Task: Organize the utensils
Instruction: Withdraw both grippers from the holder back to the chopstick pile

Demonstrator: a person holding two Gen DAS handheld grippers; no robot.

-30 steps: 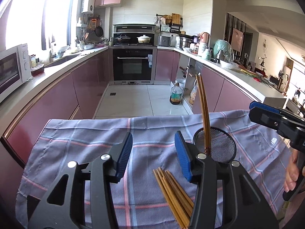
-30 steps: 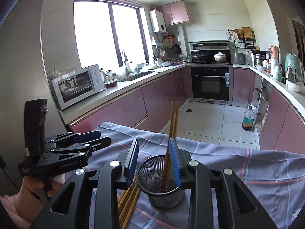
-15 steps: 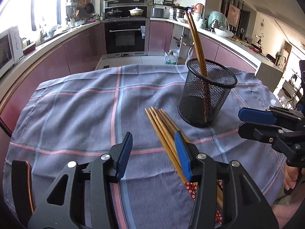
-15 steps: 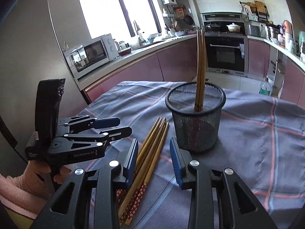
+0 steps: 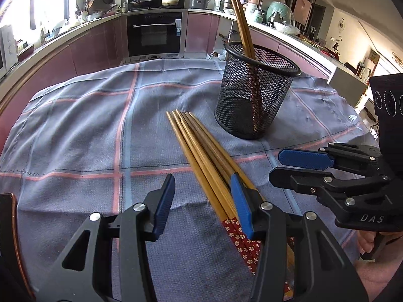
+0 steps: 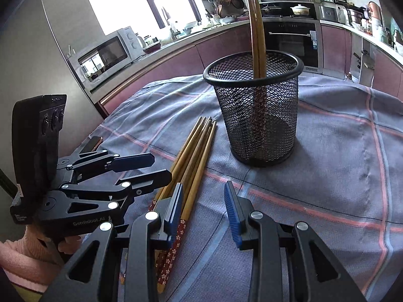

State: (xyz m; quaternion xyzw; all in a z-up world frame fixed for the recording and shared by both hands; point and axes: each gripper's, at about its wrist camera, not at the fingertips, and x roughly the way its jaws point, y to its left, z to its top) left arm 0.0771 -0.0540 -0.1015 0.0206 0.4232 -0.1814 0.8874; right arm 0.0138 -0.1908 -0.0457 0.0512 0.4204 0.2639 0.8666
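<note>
Left wrist camera: the left gripper [image 5: 202,202], jaws spread and empty, hangs low over a bundle of loose chopsticks [image 5: 201,156] lying on a plaid cloth [image 5: 75,130] that covers the table; its right finger sits over the bundle's red patterned ends. A black mesh holder [image 5: 254,95] stands just beyond the bundle's tips, toward the table's far edge, with two chopsticks [image 5: 241,20] leaning upright inside. Right wrist camera: the right gripper [image 6: 202,209], also spread and holding nothing, hovers beside the loose chopsticks [image 6: 195,156], its left finger over them; the holder [image 6: 257,115] stands ahead, the left gripper [image 6: 143,168] alongside
</note>
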